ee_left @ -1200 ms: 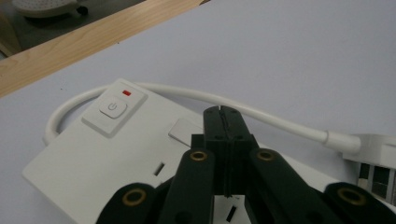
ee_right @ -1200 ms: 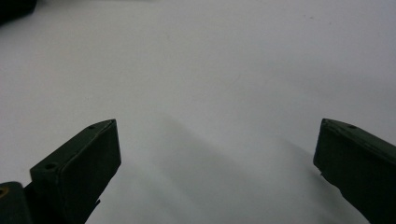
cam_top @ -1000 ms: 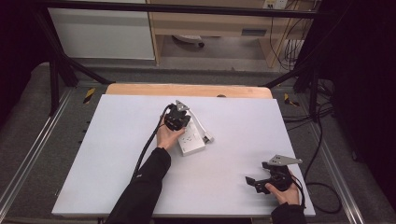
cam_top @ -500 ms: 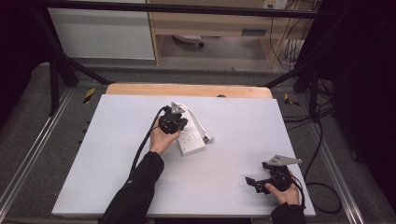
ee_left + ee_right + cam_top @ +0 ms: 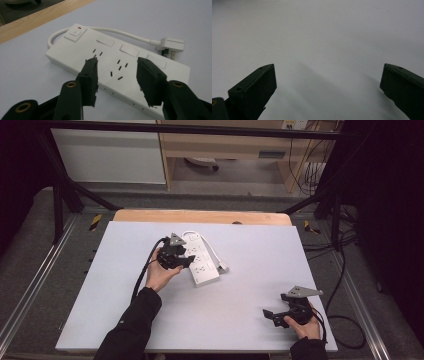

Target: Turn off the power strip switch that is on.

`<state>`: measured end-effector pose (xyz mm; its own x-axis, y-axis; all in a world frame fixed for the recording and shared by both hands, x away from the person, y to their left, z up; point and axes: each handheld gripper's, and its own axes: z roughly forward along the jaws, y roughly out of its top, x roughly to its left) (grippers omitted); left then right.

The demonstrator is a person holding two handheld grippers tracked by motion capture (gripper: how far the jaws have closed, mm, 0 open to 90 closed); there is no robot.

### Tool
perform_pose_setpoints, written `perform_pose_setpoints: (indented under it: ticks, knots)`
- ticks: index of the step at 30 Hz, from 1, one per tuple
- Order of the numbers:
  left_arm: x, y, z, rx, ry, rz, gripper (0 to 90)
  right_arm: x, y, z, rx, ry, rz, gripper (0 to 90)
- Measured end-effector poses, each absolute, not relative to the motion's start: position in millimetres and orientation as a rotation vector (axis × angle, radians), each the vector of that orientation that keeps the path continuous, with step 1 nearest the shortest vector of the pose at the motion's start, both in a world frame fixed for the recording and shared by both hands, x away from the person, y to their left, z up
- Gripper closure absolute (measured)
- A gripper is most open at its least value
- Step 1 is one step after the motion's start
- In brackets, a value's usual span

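Left tool just spread, empty; power strip lies diagonally, switch end far.

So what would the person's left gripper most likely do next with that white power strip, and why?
Probably draw a little farther back from the power strip. The left gripper has just been opening its jaws, nothing sits between them, and the strip lies flat on the table with its plug beside it. The right gripper waits open, far off.

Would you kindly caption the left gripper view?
Open left tool poised above a white power strip on the table.
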<state>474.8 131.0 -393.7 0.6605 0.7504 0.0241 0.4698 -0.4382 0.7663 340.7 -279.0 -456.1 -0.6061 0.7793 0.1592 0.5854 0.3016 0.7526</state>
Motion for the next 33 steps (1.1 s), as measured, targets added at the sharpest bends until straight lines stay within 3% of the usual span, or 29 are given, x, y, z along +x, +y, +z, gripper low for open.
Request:
perform_pose_setpoints:
  ticks: [21,33]
  knots:
    - [429,174,-387,2.148,0.949,0.474,8.4,341,-279,-456,1.251,2.328,1.192,1.1]
    - [394,200,-392,2.121,0.961,0.526,6.9,341,-279,-455,1.254,2.328,1.193,1.1]
